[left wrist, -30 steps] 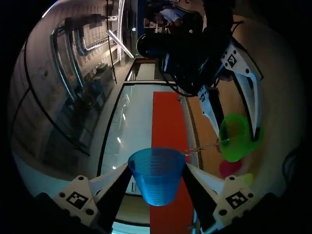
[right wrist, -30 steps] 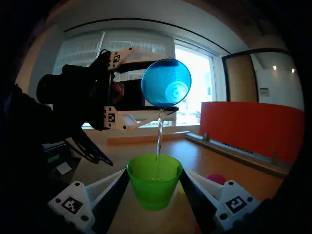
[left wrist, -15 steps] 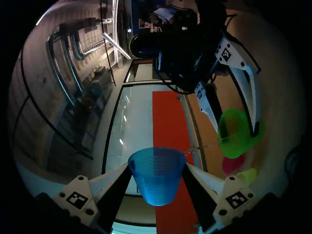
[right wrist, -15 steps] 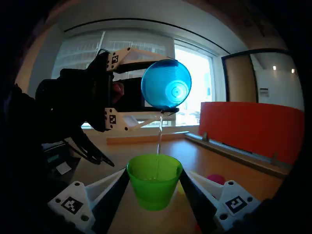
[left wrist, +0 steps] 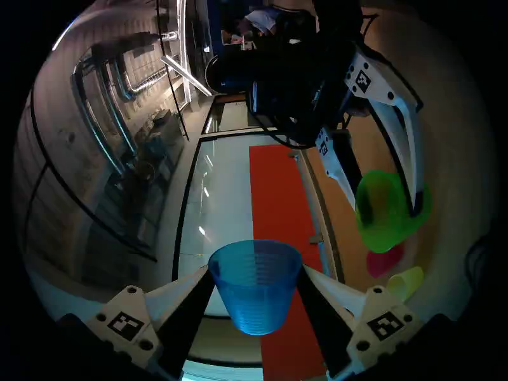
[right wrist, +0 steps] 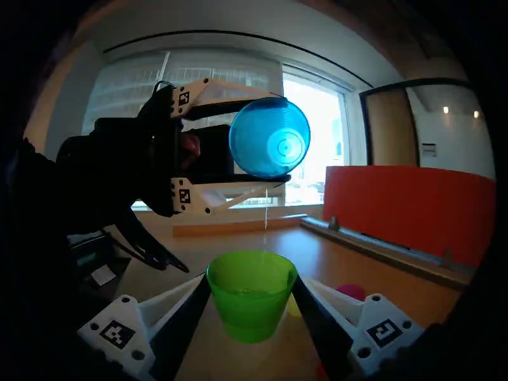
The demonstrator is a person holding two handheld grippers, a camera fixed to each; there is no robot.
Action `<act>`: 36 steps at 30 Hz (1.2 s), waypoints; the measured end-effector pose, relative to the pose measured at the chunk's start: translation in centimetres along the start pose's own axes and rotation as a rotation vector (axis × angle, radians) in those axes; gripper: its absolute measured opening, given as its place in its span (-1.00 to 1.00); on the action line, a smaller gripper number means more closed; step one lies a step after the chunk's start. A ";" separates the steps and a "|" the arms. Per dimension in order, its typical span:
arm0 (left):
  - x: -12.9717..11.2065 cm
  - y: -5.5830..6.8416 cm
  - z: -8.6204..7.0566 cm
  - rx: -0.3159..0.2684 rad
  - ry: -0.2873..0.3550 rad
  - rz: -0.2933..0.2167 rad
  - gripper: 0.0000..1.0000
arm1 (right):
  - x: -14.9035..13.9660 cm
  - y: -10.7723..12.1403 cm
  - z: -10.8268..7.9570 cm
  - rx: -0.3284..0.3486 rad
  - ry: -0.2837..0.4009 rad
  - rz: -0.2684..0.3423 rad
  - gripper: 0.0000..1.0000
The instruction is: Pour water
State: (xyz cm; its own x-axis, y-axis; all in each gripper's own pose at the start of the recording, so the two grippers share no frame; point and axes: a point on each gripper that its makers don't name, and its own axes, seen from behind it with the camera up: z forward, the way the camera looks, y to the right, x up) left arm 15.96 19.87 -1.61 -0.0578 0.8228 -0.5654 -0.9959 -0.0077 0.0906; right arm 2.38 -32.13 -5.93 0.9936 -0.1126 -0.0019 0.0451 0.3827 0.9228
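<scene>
Since a moment ago the stream of water (right wrist: pixel 265 213) has thinned from a steady line reaching the green cup (right wrist: pixel 251 292) to a faint short thread under the blue cup (right wrist: pixel 270 138).

Seen from the right gripper view, the wooden table (right wrist: pixel 355 260) runs open ahead of us. An orange partition (right wrist: pixel 413 203) closes off its edge on the right, with a bright window (right wrist: pixel 311 127) behind. A pink cup (right wrist: pixel 351 291) and a yellow cup (left wrist: pixel 406 282) sit low, just beside the right finger. Between the two held cups we have a clear gap of air.

We see the blue cup lying on its side, its long axis about level and its mouth turned toward the right gripper's camera, so that its base shows inside. It hangs above the green cup and a little beyond it. The green cup stands upright, mouth up.

Our left gripper (left wrist: pixel 255 272) is closed around the blue cup, one finger pressing on each side. Our right gripper (right wrist: pixel 251 279) clamps the green cup the same way, low between its fingers.
</scene>
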 end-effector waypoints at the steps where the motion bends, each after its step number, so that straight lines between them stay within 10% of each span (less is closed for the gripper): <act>1: 0.1 0.0 0.0 -0.001 0.002 -0.002 0.72 | 0.0 0.0 0.0 0.000 0.000 0.000 0.82; 19: 0.3 0.6 -0.1 -0.009 0.018 -0.056 0.72 | 0.1 0.0 0.1 -0.006 0.003 0.001 0.82; 36: -0.9 1.4 0.0 -0.004 0.003 -0.355 0.71 | 0.6 0.5 -0.5 -0.030 0.012 -0.002 0.82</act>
State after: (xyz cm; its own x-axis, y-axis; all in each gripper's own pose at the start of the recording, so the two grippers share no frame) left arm 14.62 19.15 -1.00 0.2916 0.7727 -0.5638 -0.9542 0.2761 -0.1150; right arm 3.10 -31.52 -5.67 0.9948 -0.1019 -0.0082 0.0495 0.4100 0.9107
